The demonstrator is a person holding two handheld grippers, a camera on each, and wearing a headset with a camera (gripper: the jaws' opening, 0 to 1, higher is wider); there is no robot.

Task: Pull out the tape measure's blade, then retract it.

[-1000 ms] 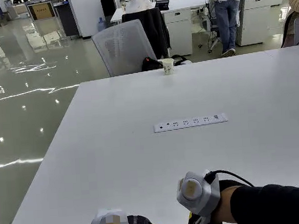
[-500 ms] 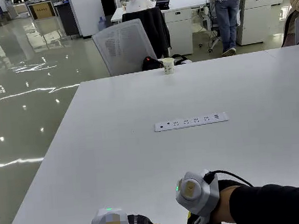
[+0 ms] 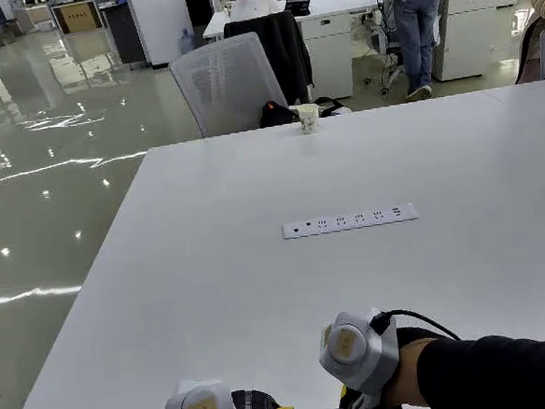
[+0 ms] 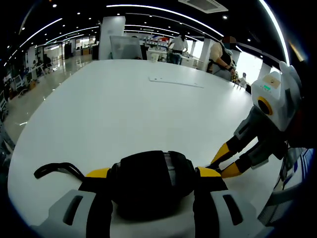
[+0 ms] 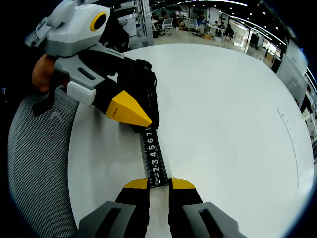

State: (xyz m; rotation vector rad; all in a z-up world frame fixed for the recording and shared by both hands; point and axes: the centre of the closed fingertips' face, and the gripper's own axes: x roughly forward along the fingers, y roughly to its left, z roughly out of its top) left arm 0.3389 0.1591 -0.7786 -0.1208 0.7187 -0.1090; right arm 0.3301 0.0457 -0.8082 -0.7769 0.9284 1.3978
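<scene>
Pull-out step is judged barely begun. The tape measure (image 4: 148, 191) is clamped by its black case between the jaws of the left gripper (image 4: 151, 172), resting at the near edge of the white table (image 3: 258, 262). The tip of the blade (image 5: 153, 153) is pinched by the right gripper (image 5: 159, 184), jaws narrowed on it; a short numbered length is exposed. Next, a straight draw of the right gripper away from the case is called for, with the case held firm. One container is noted: a paper cup (image 3: 308, 118) at the far edge, contents hidden.
</scene>
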